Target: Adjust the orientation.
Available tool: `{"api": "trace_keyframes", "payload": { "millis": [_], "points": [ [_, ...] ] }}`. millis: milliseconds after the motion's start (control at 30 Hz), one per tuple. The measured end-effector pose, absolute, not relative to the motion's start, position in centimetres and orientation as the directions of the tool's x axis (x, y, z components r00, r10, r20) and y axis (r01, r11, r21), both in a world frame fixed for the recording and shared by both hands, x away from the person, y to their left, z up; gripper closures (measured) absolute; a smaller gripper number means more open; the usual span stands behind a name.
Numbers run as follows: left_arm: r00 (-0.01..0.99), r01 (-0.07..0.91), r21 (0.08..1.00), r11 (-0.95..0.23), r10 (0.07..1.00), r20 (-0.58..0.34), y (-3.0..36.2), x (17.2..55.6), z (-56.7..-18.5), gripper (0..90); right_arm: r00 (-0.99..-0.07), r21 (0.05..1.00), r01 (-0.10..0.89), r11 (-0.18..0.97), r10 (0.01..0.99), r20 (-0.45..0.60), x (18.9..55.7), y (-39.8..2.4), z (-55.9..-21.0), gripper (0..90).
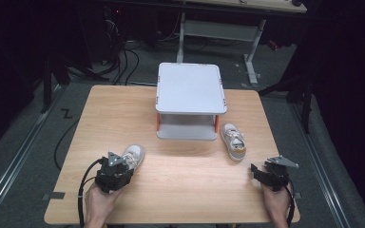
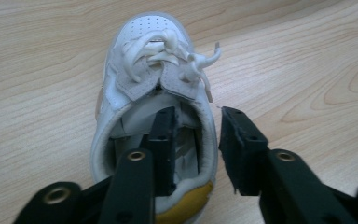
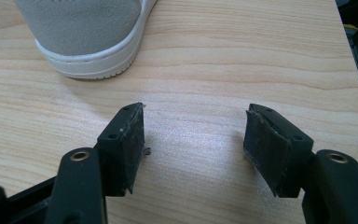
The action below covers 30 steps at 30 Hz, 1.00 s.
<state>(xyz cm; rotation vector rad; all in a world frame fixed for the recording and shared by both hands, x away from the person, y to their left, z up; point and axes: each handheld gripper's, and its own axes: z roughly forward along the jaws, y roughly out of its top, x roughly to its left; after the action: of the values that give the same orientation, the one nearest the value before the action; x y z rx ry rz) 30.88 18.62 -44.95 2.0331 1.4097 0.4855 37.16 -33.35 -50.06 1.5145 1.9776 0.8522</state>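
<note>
Your left gripper [image 2: 196, 144] straddles the light, soft shoe's [image 2: 151, 93] padded collar near the table's [image 1: 180, 166] front-left corner, jaws narrowed but not yet pinching; grip there

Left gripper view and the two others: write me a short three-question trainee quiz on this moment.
1. True or false: in the left gripper view, one jaw of the left gripper is inside the left shoe and the other is outside its wall.
2. Multiple choice: the right shoe lies A) on top of the white shelf, B) on the table beside the shelf, C) between the right gripper's jaws.
3. What lies between the jaws of the right gripper?

Key: 1 true. 2 B. 3 Nothing but bare table; the jaws stand open, short of the shoe's heel.
</note>
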Motion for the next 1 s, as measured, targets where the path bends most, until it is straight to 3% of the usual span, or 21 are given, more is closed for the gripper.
{"api": "trace_keyframes", "payload": {
  "millis": [200,333,633,1000],
  "points": [
    [0.4,0.707,0.664,-0.244,0.912,-0.091,18.5,31.0,-44.9,78.6,-0.253,0.736,0.652,0.184,0.967,-0.017,37.2,-33.3,-50.1,37.8],
    [0.403,0.7,0.665,-0.262,0.913,-0.064,18.0,31.0,-44.7,83.5,-0.254,0.735,0.652,0.184,0.967,-0.017,37.2,-33.3,-50.1,37.5],
    [0.439,0.67,0.69,-0.274,0.896,-0.07,16.5,31.2,-43.7,85.5,-0.26,0.736,0.651,0.188,0.966,-0.018,37.2,-33.3,-50.1,36.4],
    [0.473,0.658,0.695,-0.29,0.877,-0.081,11.6,33.3,-42.1,85.7,-0.262,0.735,0.652,0.188,0.965,-0.015,37.2,-33.3,-50.1,36.0]
  ]
}}
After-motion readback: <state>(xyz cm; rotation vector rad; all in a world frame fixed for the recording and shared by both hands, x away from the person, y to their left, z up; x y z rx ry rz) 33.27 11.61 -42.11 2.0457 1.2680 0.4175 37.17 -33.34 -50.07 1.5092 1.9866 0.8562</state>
